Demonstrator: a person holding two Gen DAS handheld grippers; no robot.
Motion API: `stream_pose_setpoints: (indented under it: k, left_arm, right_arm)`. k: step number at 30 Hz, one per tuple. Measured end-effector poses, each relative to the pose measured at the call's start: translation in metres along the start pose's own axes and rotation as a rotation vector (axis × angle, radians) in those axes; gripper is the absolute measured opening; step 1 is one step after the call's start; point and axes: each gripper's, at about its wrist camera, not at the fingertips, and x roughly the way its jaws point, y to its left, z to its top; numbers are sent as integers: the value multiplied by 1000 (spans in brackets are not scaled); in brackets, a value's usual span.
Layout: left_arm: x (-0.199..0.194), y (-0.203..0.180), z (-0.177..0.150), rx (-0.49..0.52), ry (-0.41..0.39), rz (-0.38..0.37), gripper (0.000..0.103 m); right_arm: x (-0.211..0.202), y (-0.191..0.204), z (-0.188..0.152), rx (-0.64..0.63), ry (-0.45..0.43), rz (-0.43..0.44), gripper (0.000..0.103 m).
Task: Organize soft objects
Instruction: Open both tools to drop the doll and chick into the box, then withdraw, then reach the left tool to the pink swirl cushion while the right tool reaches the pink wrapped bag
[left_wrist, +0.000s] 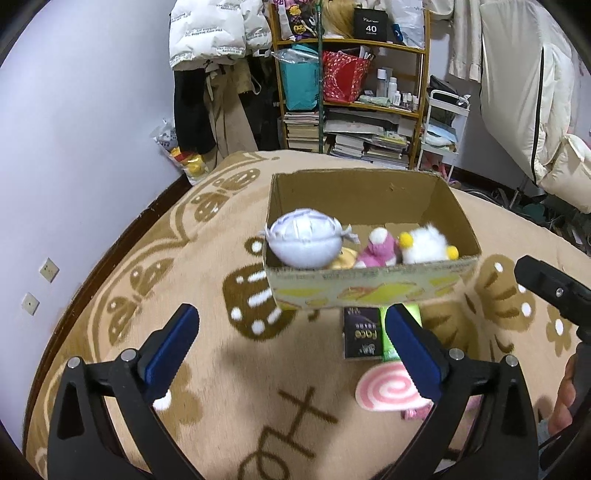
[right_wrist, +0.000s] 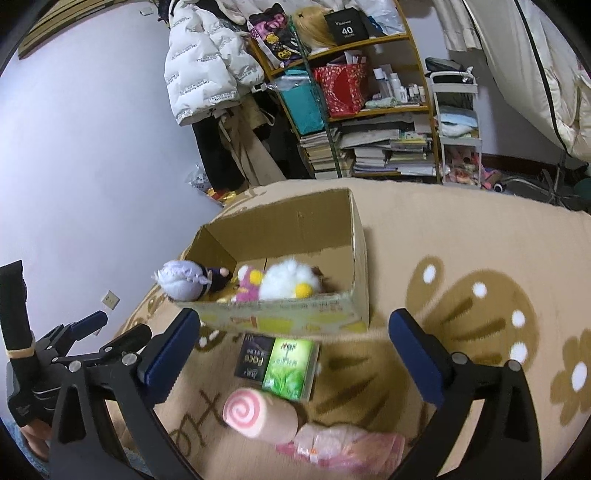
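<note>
A cardboard box (left_wrist: 369, 291) (right_wrist: 288, 315) stands on the beige patterned blanket. In it lie a lilac-haired plush doll (left_wrist: 304, 242) (right_wrist: 184, 282), a pink plush (left_wrist: 376, 251) (right_wrist: 247, 286) and a white fluffy plush with yellow feet (left_wrist: 424, 245) (right_wrist: 288, 278). In front of the box lie a pink swirl roll plush (left_wrist: 388, 391) (right_wrist: 258, 411), a black pack (left_wrist: 362, 332) (right_wrist: 253, 358) and a green pack (right_wrist: 290, 369). My left gripper (left_wrist: 291, 350) is open and empty above the blanket. My right gripper (right_wrist: 291, 354) is open and empty above the packs and the roll.
A pink plastic-wrapped packet (right_wrist: 347, 443) lies by the roll. A crowded shelf (left_wrist: 351, 92) with books and bags stands behind the bed, with hanging jackets (right_wrist: 207, 62) and a white cart (right_wrist: 458, 122). The lilac wall (left_wrist: 74, 147) is at the left.
</note>
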Motion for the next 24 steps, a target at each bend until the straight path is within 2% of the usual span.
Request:
stream_pose_setpoints:
  k: [5,14,24]
  left_arm:
    - [-9,0,-15,-15,23,-22,100]
    - [-18,-19,-35,17,46,-56,100]
    - [-6,-51,-52,113,68,-97,100]
  right_arm:
    - [-8,0,-12,10,28,-5,103]
    - [-14,-9,-34,62,122,-53,103]
    - [-1,-25,-52,161,236,-86,103]
